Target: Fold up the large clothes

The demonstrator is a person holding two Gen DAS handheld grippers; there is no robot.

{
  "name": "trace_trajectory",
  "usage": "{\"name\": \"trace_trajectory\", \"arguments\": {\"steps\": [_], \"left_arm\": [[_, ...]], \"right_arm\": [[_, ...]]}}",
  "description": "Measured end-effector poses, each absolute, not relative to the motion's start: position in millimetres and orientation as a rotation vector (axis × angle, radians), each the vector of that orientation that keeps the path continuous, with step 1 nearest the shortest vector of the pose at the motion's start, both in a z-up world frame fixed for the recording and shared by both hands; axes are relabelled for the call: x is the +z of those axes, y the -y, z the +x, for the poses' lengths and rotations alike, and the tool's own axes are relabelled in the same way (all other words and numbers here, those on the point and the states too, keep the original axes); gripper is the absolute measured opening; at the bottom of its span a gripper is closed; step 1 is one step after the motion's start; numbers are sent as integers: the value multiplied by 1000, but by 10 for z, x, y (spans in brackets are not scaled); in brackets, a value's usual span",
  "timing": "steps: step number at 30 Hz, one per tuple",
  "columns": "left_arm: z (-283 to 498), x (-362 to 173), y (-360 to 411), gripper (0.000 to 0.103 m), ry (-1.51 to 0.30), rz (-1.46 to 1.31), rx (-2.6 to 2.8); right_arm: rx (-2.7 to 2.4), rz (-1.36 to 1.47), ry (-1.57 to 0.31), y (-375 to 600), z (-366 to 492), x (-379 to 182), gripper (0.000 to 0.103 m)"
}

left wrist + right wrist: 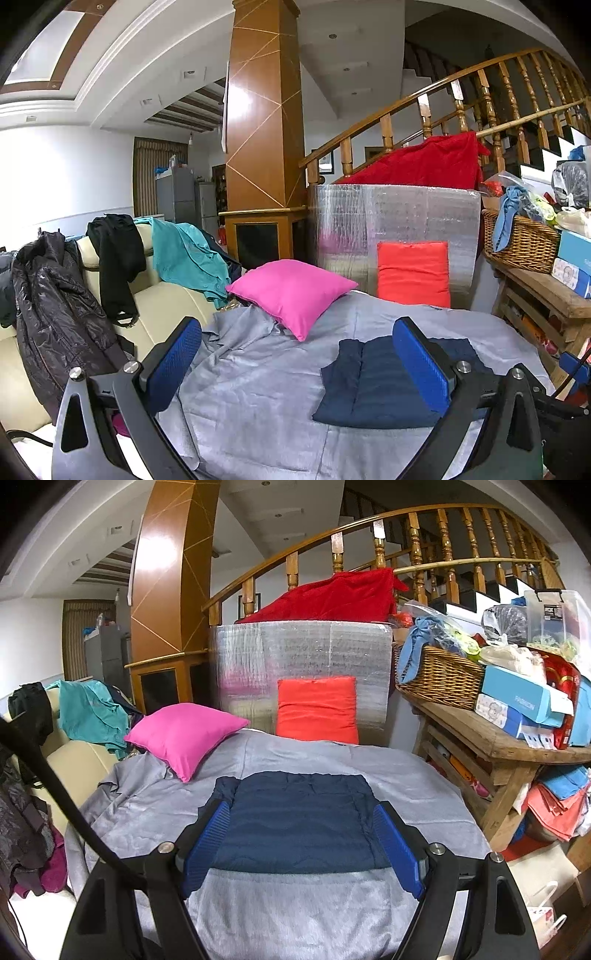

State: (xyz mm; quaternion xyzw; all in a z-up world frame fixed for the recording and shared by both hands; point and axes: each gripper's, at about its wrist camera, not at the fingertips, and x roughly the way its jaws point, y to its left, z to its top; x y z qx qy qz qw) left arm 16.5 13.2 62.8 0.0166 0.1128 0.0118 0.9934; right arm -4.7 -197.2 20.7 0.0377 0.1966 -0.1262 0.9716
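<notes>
A folded navy garment [301, 819] lies flat on the grey bedspread [280, 904]. The right gripper [303, 843] hovers near it, jaws wide apart and empty. Farther off lie a pink pillow [184, 734] at left and an orange pillow [317, 709] upright.

Legible text is scarce. One light blue carton [524, 698] on the wooden worktop [480, 734], ahead and to the right of the right hand-held gripper [303, 843], carries pale lettering on its long side; it appears to read "FASHION", though this is not certain. A dark label on the clear plastic storage box [554, 618] above it is too small to read.
</notes>
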Motion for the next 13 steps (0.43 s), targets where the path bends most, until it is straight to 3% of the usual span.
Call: {"name": "trace_trajectory", "arguments": {"steps": [13], "left_arm": [[626, 500, -85, 103, -259, 16, 27]], "right_arm": [[-265, 64, -421, 2152, 391, 130, 83]]}}
